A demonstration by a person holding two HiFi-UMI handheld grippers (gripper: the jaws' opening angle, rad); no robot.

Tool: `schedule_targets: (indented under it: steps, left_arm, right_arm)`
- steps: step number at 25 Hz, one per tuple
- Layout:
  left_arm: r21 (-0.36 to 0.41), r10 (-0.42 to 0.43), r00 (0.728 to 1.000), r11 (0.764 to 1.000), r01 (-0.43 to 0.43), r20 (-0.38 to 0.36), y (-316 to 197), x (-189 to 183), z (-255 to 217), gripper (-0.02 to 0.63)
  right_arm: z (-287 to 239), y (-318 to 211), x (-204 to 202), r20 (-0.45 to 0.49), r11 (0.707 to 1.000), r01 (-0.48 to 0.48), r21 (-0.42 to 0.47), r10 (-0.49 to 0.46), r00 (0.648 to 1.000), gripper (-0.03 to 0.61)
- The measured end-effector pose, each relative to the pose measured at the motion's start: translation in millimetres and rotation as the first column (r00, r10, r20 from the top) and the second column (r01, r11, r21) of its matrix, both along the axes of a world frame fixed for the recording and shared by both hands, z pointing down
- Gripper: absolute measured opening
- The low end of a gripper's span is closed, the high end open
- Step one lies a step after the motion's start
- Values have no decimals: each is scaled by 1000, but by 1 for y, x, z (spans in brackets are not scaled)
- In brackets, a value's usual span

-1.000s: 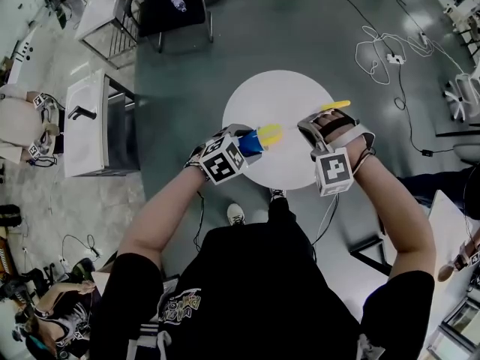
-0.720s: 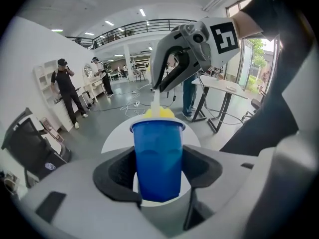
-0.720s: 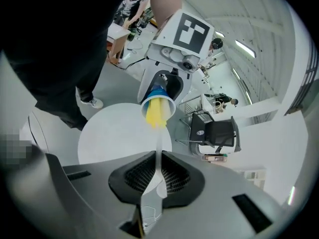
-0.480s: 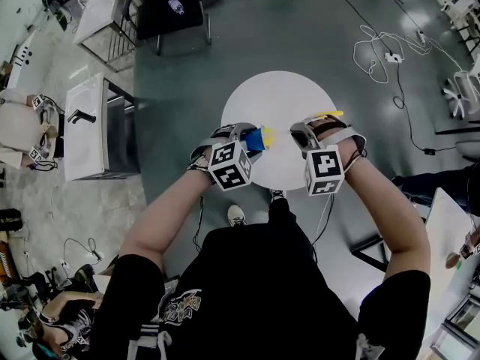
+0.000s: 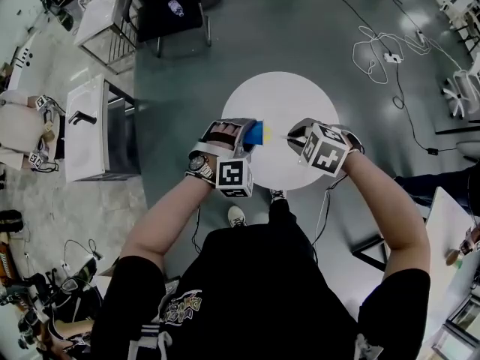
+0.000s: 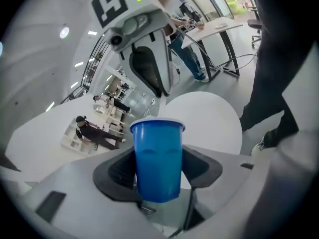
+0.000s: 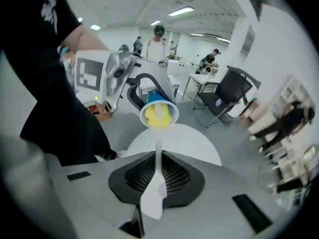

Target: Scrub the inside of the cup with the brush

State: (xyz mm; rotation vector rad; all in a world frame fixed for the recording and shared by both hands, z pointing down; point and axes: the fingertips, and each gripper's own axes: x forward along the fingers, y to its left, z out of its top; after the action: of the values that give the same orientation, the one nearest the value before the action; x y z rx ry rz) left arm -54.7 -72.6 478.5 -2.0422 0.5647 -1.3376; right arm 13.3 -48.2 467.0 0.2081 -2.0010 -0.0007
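My left gripper (image 6: 157, 169) is shut on a blue plastic cup (image 6: 157, 158), pads pressing on both sides of it. It holds the cup tilted above the round white table (image 5: 281, 96), mouth towards my right gripper. In the head view the cup (image 5: 253, 132) shows just right of the left gripper (image 5: 241, 135). My right gripper (image 7: 158, 176) is shut on the brush's white handle (image 7: 155, 190). The brush's yellow head (image 7: 158, 116) sits inside the cup's mouth (image 7: 159, 108). The right gripper (image 5: 296, 137) is a short gap right of the cup.
Both grippers hover over the near part of the small round table. A black chair (image 5: 169, 6) stands beyond it and a white desk (image 5: 86, 126) to the left. Cables (image 5: 390, 58) lie on the floor at right. People sit and stand further off.
Both grippers have rolled, so their marker cubes face differently. The yellow brush head, seen outside the cup before, is now hidden in the head view, and the hands are slightly closer together.
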Motion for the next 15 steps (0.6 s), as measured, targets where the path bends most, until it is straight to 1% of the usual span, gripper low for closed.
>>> schedule_targets:
  steps: [2,3,6,8,10,15]
  left_arm:
    - [61,44,999,997,-45,14,0,3,-6,262]
    - [78,65,998,995,-66,21,1,4,-7,262]
    - [119,105,994,987,-109,34,3,7,-11,262]
    - [145,120,992,981,-126,46,5,7,-14,262]
    - [151,129,991,979,-135,49,8,9,-13,262]
    - [131,128,991,983,-133,41,9,12,-12,262]
  right_arm:
    - [1,3,1,74,990,-68,-121,78,994,49]
    - [1,5,1,98,982,-88,-165,105,990,48]
    - [-3,9,3,131,961,-112,-253,148,980,49]
    - [-7,11,5,133,956,-110,-274,151,980,49]
    - [-10,14,9,125,957,-103,-272,141,982,49]
    - [-16,16,21,93,969,-87,-231,111,990,48]
